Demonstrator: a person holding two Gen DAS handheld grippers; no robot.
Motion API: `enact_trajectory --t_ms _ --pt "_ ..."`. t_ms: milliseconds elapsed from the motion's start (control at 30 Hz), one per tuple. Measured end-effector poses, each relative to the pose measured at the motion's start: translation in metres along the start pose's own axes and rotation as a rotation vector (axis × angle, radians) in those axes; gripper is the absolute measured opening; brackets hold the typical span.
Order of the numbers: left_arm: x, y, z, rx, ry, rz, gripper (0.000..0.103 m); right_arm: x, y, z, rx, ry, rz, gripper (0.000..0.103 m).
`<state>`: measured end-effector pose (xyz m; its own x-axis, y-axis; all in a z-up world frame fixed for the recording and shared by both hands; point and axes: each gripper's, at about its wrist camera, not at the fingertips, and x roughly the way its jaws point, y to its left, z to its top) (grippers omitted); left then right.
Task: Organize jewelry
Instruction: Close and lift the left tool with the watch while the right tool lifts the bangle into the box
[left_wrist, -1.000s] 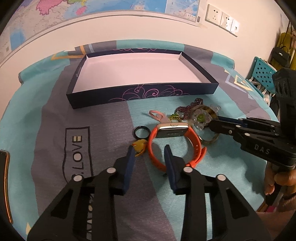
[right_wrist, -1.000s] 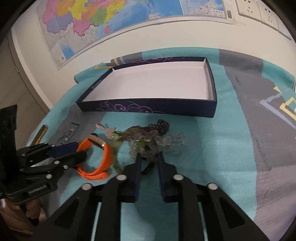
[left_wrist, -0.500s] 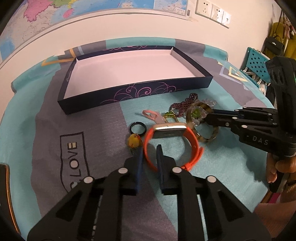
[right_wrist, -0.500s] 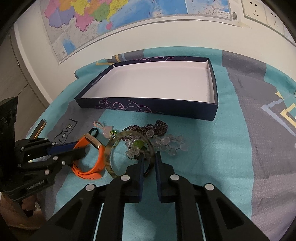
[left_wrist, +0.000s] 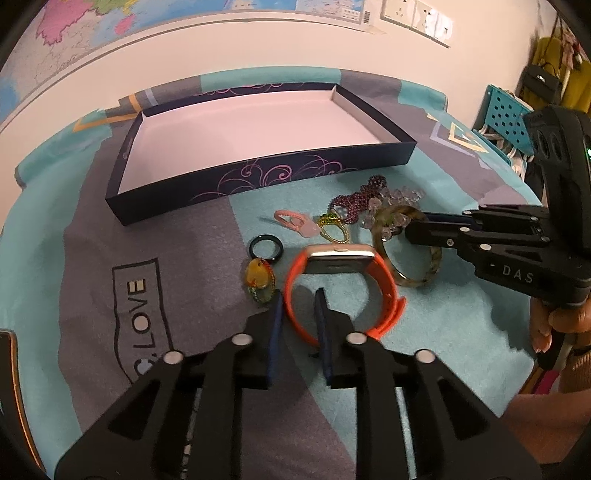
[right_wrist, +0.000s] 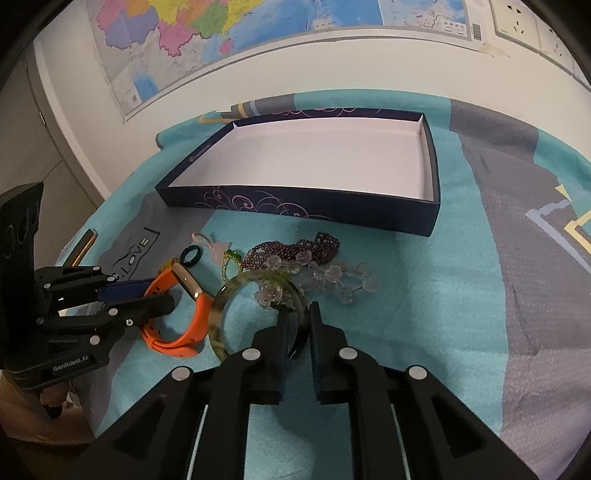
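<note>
Gripping watch strap (left_wrist: 295, 314), left tongs (left_wrist: 299, 295)

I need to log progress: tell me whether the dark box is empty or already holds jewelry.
Empty. The box shows only its bare white floor in both views; the orange watch, bangle and beads lie outside it.

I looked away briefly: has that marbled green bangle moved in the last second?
Yes. The marbled green bangle, gripped by the right gripper, has tipped up off the crystal beads, while the navy box stays put.

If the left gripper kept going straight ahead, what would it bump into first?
The left gripper is shut on the orange watch band, so probably the watch face just ahead; depth is hard to judge.
</note>
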<state>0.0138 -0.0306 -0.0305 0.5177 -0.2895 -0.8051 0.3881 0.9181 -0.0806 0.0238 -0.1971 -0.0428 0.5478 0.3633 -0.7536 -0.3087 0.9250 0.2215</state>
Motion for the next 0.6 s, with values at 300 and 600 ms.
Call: enact_trajectory --t_ms 300,600 --pt "-0.016 0.012 0.008 -0.077 -0.030 -0.062 0.008 -0.025 -0.009 0.012 0.029 -0.066 0.042 0.006" --pt "-0.035 0.038 0.051 -0.127 -0.125 -0.053 0.008 -0.030 -0.016 0.058 0.012 -0.126 0.047 0.006"
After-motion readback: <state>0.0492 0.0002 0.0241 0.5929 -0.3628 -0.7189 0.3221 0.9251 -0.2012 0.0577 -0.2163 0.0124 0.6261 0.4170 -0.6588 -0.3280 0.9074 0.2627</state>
